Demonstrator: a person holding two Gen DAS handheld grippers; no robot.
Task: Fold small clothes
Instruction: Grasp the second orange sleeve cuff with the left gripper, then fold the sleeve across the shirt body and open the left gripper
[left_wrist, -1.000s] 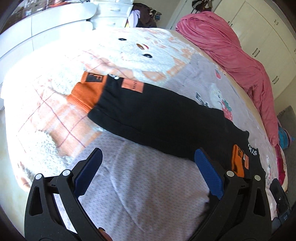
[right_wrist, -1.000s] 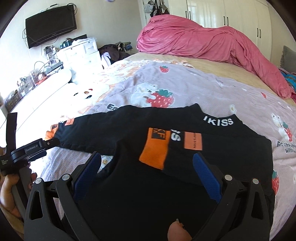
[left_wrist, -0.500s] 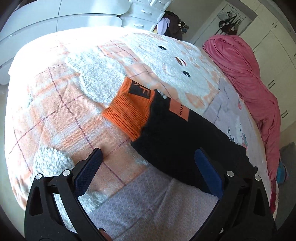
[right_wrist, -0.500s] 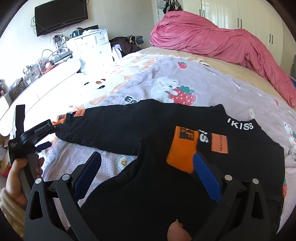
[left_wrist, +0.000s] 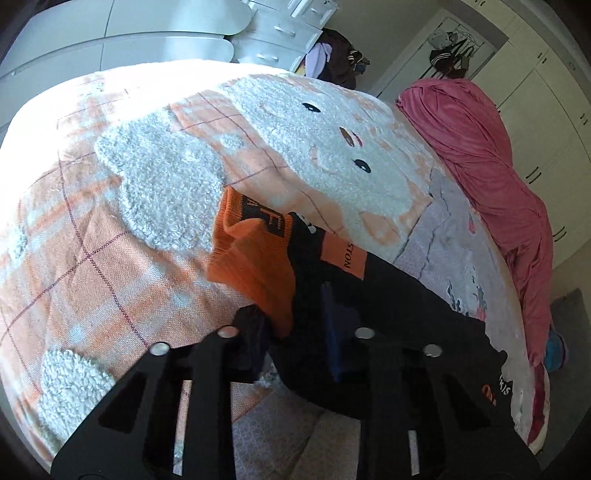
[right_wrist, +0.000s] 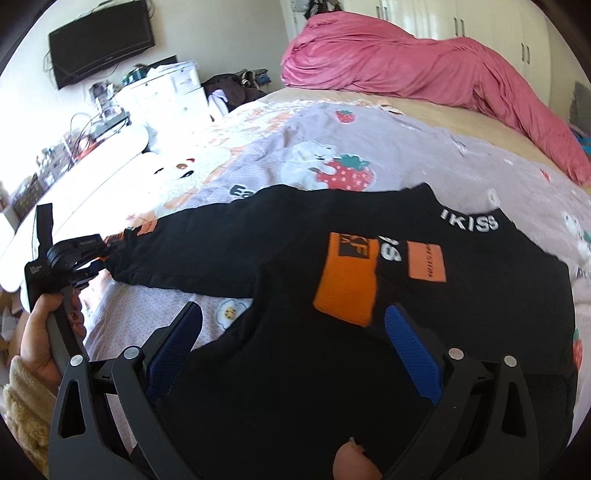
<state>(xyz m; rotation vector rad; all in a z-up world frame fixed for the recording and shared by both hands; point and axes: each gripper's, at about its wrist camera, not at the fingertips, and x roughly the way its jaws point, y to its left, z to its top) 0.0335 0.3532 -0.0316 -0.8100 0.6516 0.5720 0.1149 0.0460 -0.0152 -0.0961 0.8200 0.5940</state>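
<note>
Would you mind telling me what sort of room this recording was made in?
Most likely a home bedroom: a bed with a cartoon bear blanket, a heaped pink duvet, white wardrobes and a wall-mounted television.

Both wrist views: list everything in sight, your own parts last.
top: 1, black with orange cuffs, flat on bed
bedspread: 1, lilac, bear print, covers bed
blanket: 1, orange check, bed's end
duvet: 1, pink, heaped at far side
TV: 1, black, on wall
drawers: 1, white, by wall
left gripper: 1, black, just closed on sleeve cuff
right gripper: 1, black, open above top
hand: 1, holds left gripper
</note>
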